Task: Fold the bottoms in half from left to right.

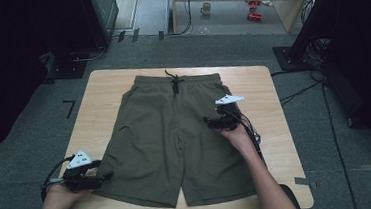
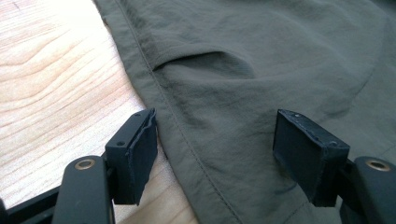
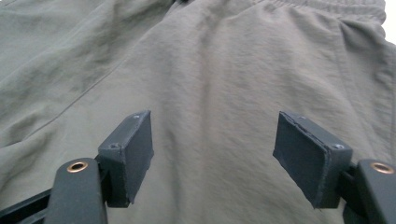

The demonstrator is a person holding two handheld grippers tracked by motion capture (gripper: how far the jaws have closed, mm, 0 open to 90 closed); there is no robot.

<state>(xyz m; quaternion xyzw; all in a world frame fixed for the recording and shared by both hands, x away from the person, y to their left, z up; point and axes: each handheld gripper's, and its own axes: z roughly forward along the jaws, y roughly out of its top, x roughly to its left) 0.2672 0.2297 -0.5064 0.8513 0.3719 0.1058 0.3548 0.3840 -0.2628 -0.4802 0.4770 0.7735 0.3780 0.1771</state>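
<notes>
Olive-green shorts lie flat on the wooden table, waistband and dark drawstring at the far side, legs toward me. My left gripper sits at the outer hem of the left leg, open, its jaws straddling the stitched fabric edge where cloth meets wood. My right gripper hovers low over the upper right leg, also open, with nothing but smooth cloth between its jaws. The waistband shows at the top of the right gripper view.
The table stands on grey carpet. Black stands and cables flank it at left and right. A mug and red objects lie on the floor far behind. Bare wood borders the shorts on both sides.
</notes>
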